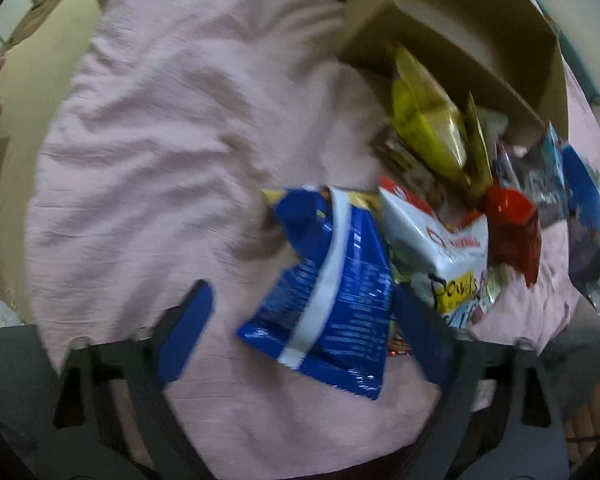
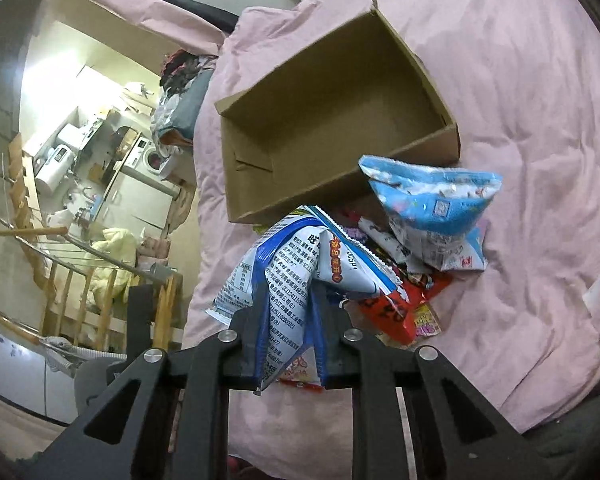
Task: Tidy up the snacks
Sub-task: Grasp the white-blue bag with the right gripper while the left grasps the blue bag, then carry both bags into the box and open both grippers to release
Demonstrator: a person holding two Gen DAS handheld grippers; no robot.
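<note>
Empty cardboard box (image 2: 332, 120) on pink bed (image 2: 520, 80), snack heap (image 2: 400, 280) at its six o'clock, right gripper (image 2: 288, 332) fingers clamped on white-blue packet (image 2: 284, 280), left gripper (image 1: 304, 320) fingers parted around blue bag (image 1: 332, 280), not gripping.

Cardboard box (image 2: 332, 120): one, on the pink bedcover (image 2: 520, 100). Snack bags beside the box: one blue bag (image 1: 332, 292), one yellow bag (image 1: 428, 124), one red bag (image 1: 512, 224), one white bag (image 1: 440, 236), one light-blue bag (image 2: 436, 204), one white-and-blue bag (image 2: 288, 272). Further bags lie underneath; their count cannot be told.
</note>
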